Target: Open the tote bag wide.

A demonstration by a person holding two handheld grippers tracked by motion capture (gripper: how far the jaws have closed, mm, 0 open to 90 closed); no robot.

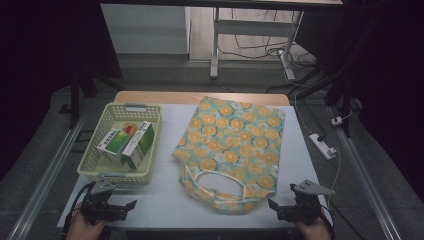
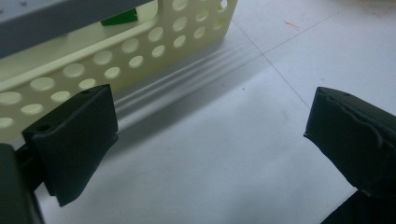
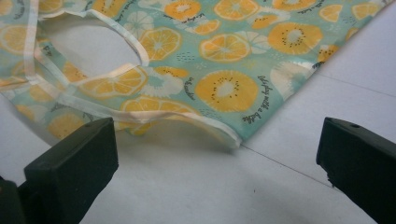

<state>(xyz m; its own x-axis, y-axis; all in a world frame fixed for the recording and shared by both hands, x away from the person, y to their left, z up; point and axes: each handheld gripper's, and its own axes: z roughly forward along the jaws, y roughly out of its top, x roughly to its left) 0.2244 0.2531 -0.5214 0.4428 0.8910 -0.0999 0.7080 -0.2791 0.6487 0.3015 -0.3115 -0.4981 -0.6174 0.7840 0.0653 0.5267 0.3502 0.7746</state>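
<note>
Tote bag lies just beyond the right gripper, jaws wide apart.

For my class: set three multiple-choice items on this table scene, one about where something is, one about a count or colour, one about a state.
1. Where is the basket relative to the fruit-print bag?
A. to its left
B. on top of it
C. to its right

2. How many boxes lie in the basket?
A. none
B. two
C. five

3. How do the right gripper jaws stand?
A. shut on the bag
B. shut on a box
C. open and empty

Answers: 1 A, the high view shows the basket left of the bag; 2 B, two green-and-white boxes lie side by side; 3 C, the right gripper view shows its jaws wide apart over bare table.
</note>
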